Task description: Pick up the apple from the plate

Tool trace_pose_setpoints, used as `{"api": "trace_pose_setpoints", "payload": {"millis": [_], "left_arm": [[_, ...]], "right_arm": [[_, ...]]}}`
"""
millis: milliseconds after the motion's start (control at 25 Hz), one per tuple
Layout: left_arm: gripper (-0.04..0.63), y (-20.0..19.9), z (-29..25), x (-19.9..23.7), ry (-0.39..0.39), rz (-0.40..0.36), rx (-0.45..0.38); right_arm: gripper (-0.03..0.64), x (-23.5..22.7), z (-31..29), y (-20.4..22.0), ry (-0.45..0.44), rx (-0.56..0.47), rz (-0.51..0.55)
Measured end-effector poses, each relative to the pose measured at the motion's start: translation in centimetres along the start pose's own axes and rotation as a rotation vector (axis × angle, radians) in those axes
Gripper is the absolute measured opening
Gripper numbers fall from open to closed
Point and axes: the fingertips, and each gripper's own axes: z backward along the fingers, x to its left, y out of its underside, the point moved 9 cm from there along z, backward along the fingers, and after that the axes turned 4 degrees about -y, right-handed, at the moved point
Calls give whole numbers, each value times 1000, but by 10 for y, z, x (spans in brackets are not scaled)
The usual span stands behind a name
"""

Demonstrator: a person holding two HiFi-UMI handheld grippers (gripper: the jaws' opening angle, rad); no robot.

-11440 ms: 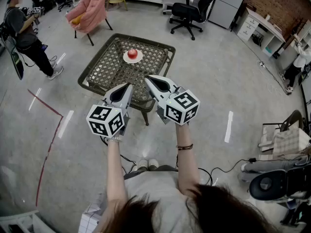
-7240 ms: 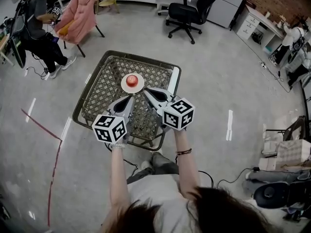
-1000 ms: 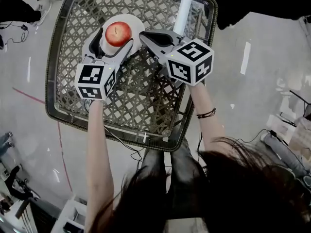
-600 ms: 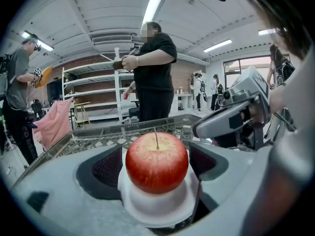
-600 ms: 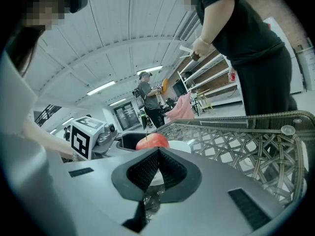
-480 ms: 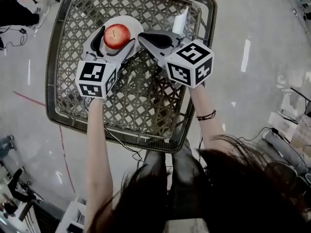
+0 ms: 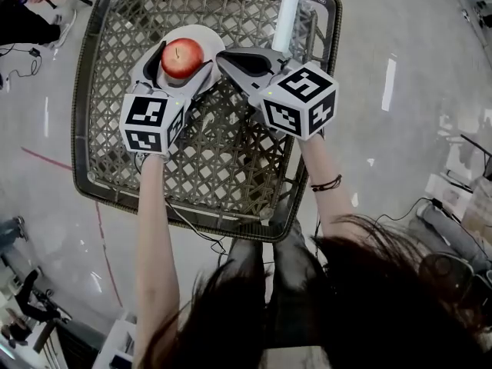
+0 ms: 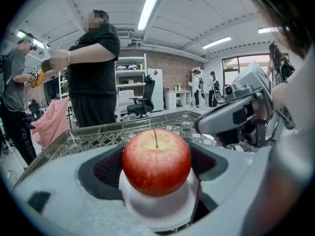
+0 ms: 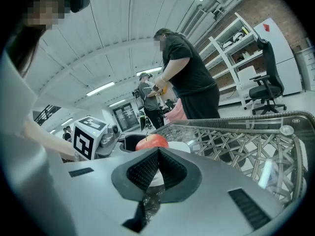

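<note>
A red apple (image 7: 182, 58) stands on a small white plate (image 7: 211, 37) at the far side of a woven wicker table (image 7: 84, 106). My left gripper (image 7: 182, 54) reaches over the plate with one jaw on each side of the apple, shut on it. In the left gripper view the apple (image 8: 156, 161) fills the gap between the dark pads (image 8: 106, 168), with the plate (image 8: 157, 208) right under it. My right gripper (image 7: 223, 56) hovers just right of the apple, shut and holding nothing. From the right gripper (image 9: 157, 154) the apple (image 9: 152, 141) shows just beyond the jaws.
A person in black (image 8: 93, 73) stands close behind the table's far edge; another person (image 8: 12, 97) is further left. An office chair (image 8: 140, 100) and a pink-draped chair (image 8: 54, 122) stand beyond. Grey floor with a red line (image 7: 104, 237) surrounds the table.
The person walked up to the table and brought both grippers over it. In the last second the left jaws closed in on the apple; the right gripper barely moved.
</note>
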Motion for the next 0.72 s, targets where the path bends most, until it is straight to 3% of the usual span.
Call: {"api": "trace_pose_setpoints", "payload": {"millis": [720], "left_arm": [[413,0,2,4,-35,37,7]], "right_arm": [[9,1,-1,0,0,7,3]]}}
